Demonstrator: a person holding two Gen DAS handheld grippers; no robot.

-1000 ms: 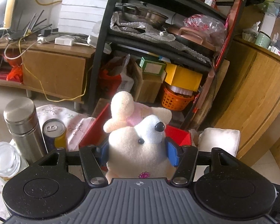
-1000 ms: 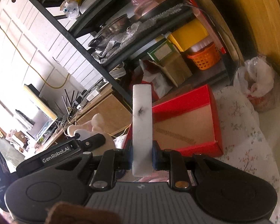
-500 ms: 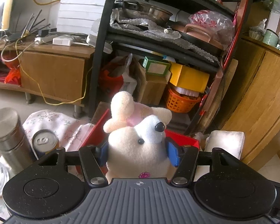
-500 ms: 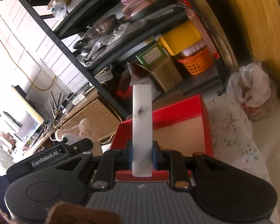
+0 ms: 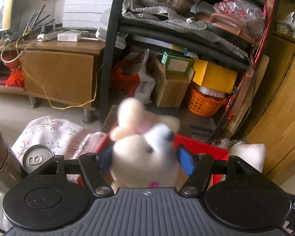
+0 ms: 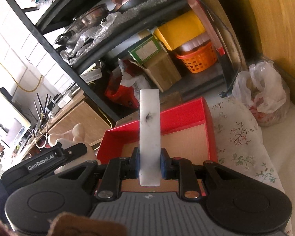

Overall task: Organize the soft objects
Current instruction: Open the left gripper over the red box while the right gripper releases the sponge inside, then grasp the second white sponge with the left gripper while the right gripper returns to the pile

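A cream plush mouse [image 5: 143, 153] sits between the blue pads of my left gripper [image 5: 145, 161], blurred by motion. The right pad stands a little off it, so the jaws look partly parted. It hangs over the near left edge of a red open box [image 5: 202, 147]. My right gripper [image 6: 149, 166] is shut on a white sponge block [image 6: 149, 129], held upright above the red box [image 6: 186, 114]. The plush [image 6: 74, 135] and the left gripper's body also show at the left of the right wrist view.
A steel flask [image 5: 0, 157] and a drink can [image 5: 36, 160] stand on the floral cloth [image 5: 55, 129] at the left. A white foam block [image 5: 249, 155] lies right of the box. A plastic bag [image 6: 265, 96], a black shelf rack [image 5: 108, 59] and wooden cabinets stand behind.
The left gripper has moved right and forward over the box's edge, and its jaws have parted slightly around the plush, which now blurs. The right gripper has tilted down toward the box with the sponge.
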